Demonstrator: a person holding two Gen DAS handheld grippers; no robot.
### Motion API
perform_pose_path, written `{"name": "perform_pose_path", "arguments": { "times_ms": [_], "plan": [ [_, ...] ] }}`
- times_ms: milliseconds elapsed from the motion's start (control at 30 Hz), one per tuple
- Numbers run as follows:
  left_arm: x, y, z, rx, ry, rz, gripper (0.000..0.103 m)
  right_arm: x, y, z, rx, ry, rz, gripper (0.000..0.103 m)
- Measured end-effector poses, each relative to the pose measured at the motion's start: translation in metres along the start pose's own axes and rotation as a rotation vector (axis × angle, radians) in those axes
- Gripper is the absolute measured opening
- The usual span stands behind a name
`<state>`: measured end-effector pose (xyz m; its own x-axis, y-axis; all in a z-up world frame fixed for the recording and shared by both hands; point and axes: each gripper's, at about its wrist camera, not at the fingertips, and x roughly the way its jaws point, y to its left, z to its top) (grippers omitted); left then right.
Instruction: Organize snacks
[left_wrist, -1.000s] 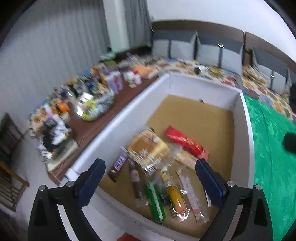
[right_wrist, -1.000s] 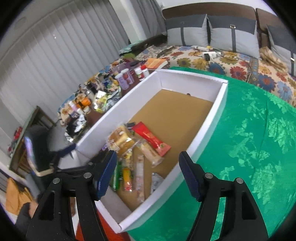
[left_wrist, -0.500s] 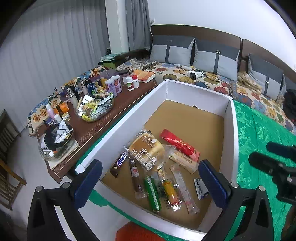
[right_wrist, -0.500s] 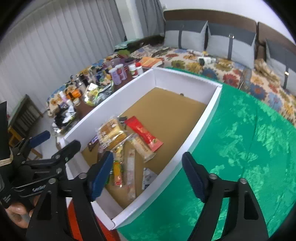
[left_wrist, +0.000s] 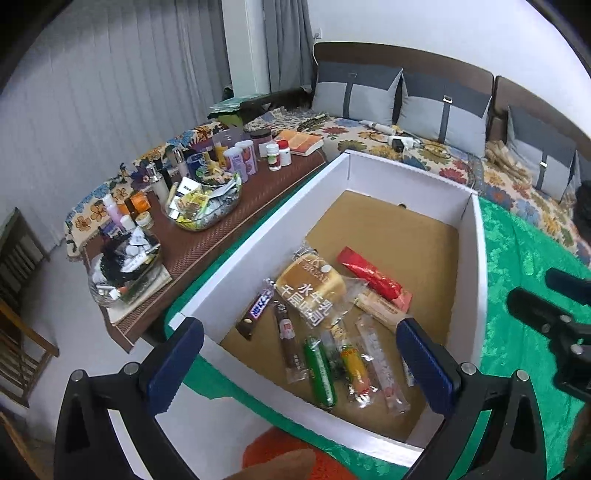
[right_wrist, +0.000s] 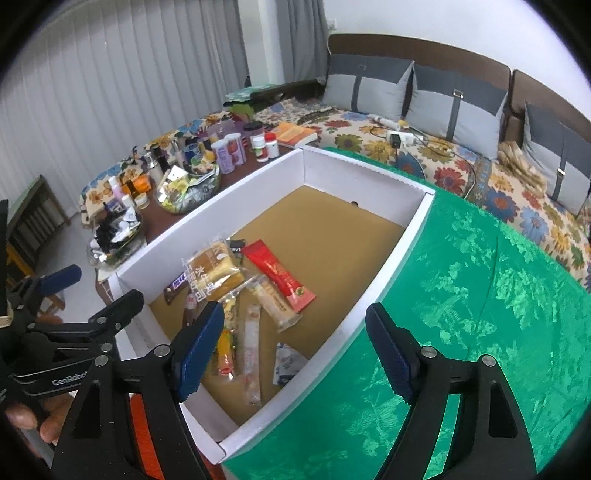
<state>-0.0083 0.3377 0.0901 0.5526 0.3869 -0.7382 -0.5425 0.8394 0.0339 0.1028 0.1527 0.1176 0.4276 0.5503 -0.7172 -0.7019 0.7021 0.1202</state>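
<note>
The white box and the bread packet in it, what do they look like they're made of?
The white box looks like cardboard: thin matte white walls with folded corner flaps and a plain brown floor. The bread packet appears to be thin clear plastic film: it is glossy, crinkled, and the loaf shows through under the white print.

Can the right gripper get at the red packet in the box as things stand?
Probably yes. The right gripper is open and empty, hovering above the near end of the white box. The box has no lid, and the red packet lies on top, nothing covering it.
</note>
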Motion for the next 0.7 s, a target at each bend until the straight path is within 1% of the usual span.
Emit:
{"name": "perform_pose_path", "arguments": {
  "times_ms": [133,233,367,567,700],
  "plan": [
    [-0.004,0.004,0.002,-0.014,-0.012,0.010,0.103,-0.001,0.007,0.003,-0.011,0.002,-0.008,0.082],
    [-0.004,0.006,0.002,-0.022,-0.004,0.000,0.103,-0.001,0.011,0.004,-0.024,0.007,-0.014,0.082],
    [-0.004,0.006,0.002,-0.016,-0.010,0.018,0.103,0.000,0.015,0.003,-0.040,0.014,-0.016,0.082],
    [0.001,0.009,0.001,-0.025,0.005,0.053,0.103,0.004,0.020,0.002,-0.066,0.029,-0.017,0.082],
    [0.000,0.010,0.001,-0.039,-0.007,0.049,0.103,0.005,0.018,0.001,-0.057,0.033,-0.016,0.082]
  ]
}}
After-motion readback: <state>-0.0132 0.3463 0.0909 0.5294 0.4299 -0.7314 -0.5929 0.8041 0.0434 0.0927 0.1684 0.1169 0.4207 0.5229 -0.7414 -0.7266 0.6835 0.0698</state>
